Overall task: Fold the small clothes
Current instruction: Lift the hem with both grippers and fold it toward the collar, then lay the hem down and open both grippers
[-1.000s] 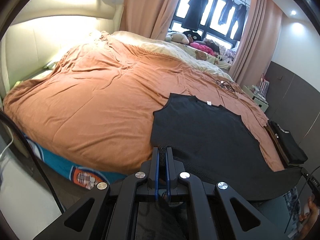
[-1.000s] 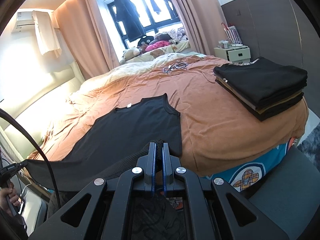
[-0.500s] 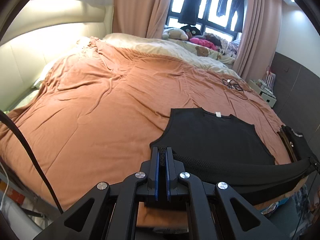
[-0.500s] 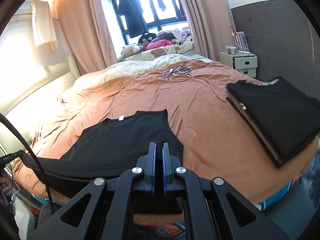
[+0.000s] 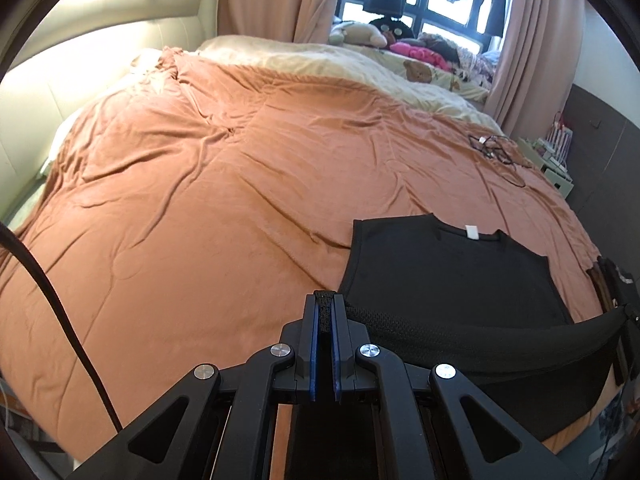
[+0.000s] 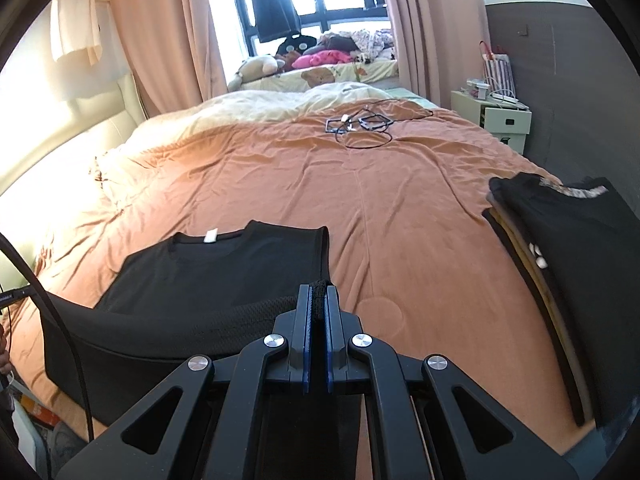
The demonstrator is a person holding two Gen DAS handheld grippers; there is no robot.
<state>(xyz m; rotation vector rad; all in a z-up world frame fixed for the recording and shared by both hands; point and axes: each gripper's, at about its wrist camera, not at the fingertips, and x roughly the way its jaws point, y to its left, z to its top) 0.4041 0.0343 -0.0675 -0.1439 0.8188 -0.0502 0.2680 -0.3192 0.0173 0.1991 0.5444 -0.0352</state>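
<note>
A black sleeveless top (image 5: 448,276) lies on the orange bedspread (image 5: 208,184), neck label toward the far side. Its lower hem is lifted off the bed and stretched between both grippers. My left gripper (image 5: 325,300) is shut on the hem's left corner. My right gripper (image 6: 318,290) is shut on the hem's right corner. The top also shows in the right wrist view (image 6: 224,268), with the raised hem sagging in front of the flat upper part. Both grippers are above the near part of the bed.
A stack of folded dark clothes (image 6: 568,248) sits on the bed's right side. Cables and small devices (image 6: 360,124) lie farther up the bed. A white nightstand (image 6: 496,116) stands by the right wall. Stuffed toys and bedding (image 6: 304,56) lie by the window.
Both grippers have moved forward over the bed with the hem, carrying it toward the neck end. More of the top's lower part is lifted and doubled over the upper part.
</note>
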